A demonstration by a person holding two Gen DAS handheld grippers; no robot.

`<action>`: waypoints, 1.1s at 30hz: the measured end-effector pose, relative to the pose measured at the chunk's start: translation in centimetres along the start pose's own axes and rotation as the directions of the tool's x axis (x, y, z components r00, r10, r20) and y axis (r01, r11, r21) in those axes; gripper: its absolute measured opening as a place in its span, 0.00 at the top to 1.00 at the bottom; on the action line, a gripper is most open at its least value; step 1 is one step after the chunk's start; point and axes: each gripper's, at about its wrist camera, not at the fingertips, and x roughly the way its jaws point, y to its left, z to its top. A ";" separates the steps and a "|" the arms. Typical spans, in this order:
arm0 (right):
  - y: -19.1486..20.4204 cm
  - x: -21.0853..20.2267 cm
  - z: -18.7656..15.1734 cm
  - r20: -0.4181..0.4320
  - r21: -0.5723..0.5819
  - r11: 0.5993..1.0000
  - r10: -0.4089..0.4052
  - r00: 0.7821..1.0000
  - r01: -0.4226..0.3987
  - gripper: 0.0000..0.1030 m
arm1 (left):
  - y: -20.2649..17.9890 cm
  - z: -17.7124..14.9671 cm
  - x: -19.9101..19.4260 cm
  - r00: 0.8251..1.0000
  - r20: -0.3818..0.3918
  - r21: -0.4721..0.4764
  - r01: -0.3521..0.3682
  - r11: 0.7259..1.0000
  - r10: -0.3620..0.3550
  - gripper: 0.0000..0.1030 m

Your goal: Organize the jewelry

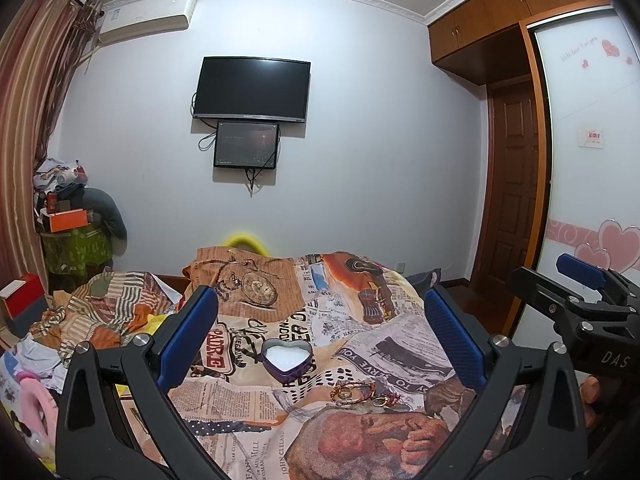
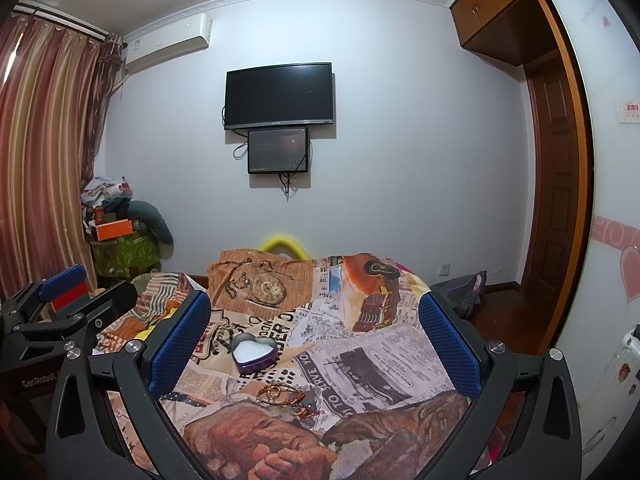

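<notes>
Left wrist view: left tongs gape wide, holding nothing, over the bed. One heart-shaped tin sits beyond a jewelry pile; pieces tangle, count unclear.

Right wrist view: right tongs also wide and unloaded; one tin, same jewelry nearer the camera.

Bedspread: newspaper-collage print in cream, black and rust orange, with a pocket-watch motif and a brown face at lower centre of the frame. Heart tin: purple wall, white inside; jewelry below it is gold with red-purple beads. Left gripper and right gripper: black frames, blue textured pads; curtain at left has maroon and tan stripes, wall pale lilac-white, TV black, wardrobe orange-brown wood, sliding door white with pink hearts.
</notes>
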 end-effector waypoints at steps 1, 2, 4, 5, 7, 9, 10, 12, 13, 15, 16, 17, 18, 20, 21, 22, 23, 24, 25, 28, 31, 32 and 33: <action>0.0 0.0 0.0 0.000 0.000 1.000 0.000 1.000 0.000 0.00 | 0.0 0.0 0.0 1.000 0.000 0.000 0.000 1.000 0.000 0.00; 0.0 0.0 0.0 0.000 0.001 1.000 0.001 1.000 -0.001 0.00 | 0.0 0.0 0.0 1.000 0.000 0.001 -0.001 1.000 0.001 0.00; 0.0 0.0 0.0 -0.001 0.001 1.000 0.000 1.000 0.000 0.00 | 0.0 -0.1 0.0 1.000 0.000 0.001 -0.001 1.000 0.001 0.00; 0.0 0.0 0.0 -0.001 0.001 1.000 0.000 1.000 0.000 0.00 | 0.0 -0.1 0.0 1.000 0.000 0.000 0.000 1.000 0.000 0.00; 0.0 0.0 -0.1 -0.001 0.001 1.000 0.000 1.000 0.000 0.00 | 0.0 -0.1 0.0 1.000 0.000 -0.001 0.000 1.000 0.000 0.00; 0.0 0.0 -0.1 0.000 0.001 1.000 0.000 1.000 0.000 0.00 | -0.1 -0.2 0.1 1.000 -0.001 0.000 0.000 1.000 0.000 0.00; 0.0 0.0 -0.1 -0.001 0.001 1.000 0.000 1.000 0.000 0.00 | -0.1 -0.2 0.1 1.000 -0.001 0.000 0.001 1.000 -0.001 0.00; 0.0 0.0 -0.1 -0.001 0.000 1.000 0.000 1.000 0.000 0.00 | -0.1 -0.1 0.1 1.000 -0.002 0.000 0.002 1.000 -0.002 0.00; 0.0 0.0 -0.1 -0.001 0.001 1.000 0.000 1.000 0.000 0.00 | -0.1 -0.2 0.2 1.000 -0.003 0.000 0.002 1.000 -0.002 0.00; -0.1 0.1 -0.1 -0.003 0.003 1.000 0.000 1.000 0.000 0.00 | -0.1 -0.2 0.2 1.000 -0.004 0.000 0.002 1.000 -0.002 0.00; -0.1 0.1 -0.1 -0.003 0.003 1.000 0.000 1.000 0.000 0.00 | -0.1 -0.2 0.2 1.000 -0.004 0.000 0.003 1.000 -0.003 0.00; -0.1 0.1 -0.2 -0.004 0.003 1.000 0.000 1.000 0.000 0.00 | -0.1 -0.1 0.2 1.000 -0.005 0.000 0.004 1.000 -0.004 0.00; -0.1 0.1 -0.2 -0.003 0.003 1.000 0.000 1.000 0.000 0.00 | -0.1 -0.1 0.3 1.000 -0.006 0.000 0.005 1.000 -0.005 0.00; -0.1 0.2 -0.2 -0.004 0.004 1.000 0.000 1.000 0.000 0.00 | -0.1 -0.1 0.3 1.000 -0.005 0.001 0.004 1.000 -0.004 0.00; -0.2 0.2 -0.2 -0.005 0.004 1.000 0.000 1.000 0.000 0.00 | -0.1 -0.2 0.3 1.000 -0.005 0.000 0.005 1.000 -0.005 0.00; -0.1 0.2 -0.2 -0.005 0.004 1.000 0.000 1.000 0.000 0.00 | 0.0 -0.2 0.3 1.000 -0.006 -0.001 0.006 1.000 -0.006 0.00; -0.1 0.2 -0.3 -0.005 0.004 1.000 0.000 1.000 0.000 0.00 | -0.1 -0.2 0.3 1.000 -0.006 0.000 0.005 1.000 -0.005 0.00; -0.2 0.2 -0.3 -0.005 0.004 1.000 -0.001 1.000 0.001 0.00 | -0.1 -0.2 0.4 1.000 -0.006 0.000 0.005 1.000 -0.005 0.00; -0.1 0.2 -0.3 -0.005 0.004 1.000 -0.001 1.000 0.002 0.00 | -0.1 -0.2 0.4 1.000 -0.006 0.000 0.005 1.000 -0.005 0.00; -0.2 0.3 -0.5 -0.007 0.006 1.000 -0.001 1.000 0.001 0.00 | -0.1 -0.3 0.5 1.000 -0.009 0.000 0.007 1.000 -0.007 0.00; -0.2 0.4 -0.6 -0.010 0.008 1.000 -0.002 1.000 0.002 0.00 | -0.2 -0.4 0.8 1.000 -0.013 0.001 0.008 1.000 -0.008 0.00; -0.2 0.4 -0.7 -0.011 0.009 1.000 -0.002 1.000 0.002 0.00 | -0.1 -0.4 0.9 1.000 -0.015 0.001 0.009 1.000 -0.009 0.00; -0.2 0.6 -0.7 -0.013 0.010 1.000 -0.002 1.000 0.002 0.00 | -0.2 -0.4 1.0 1.000 -0.016 0.001 0.010 1.000 -0.010 0.00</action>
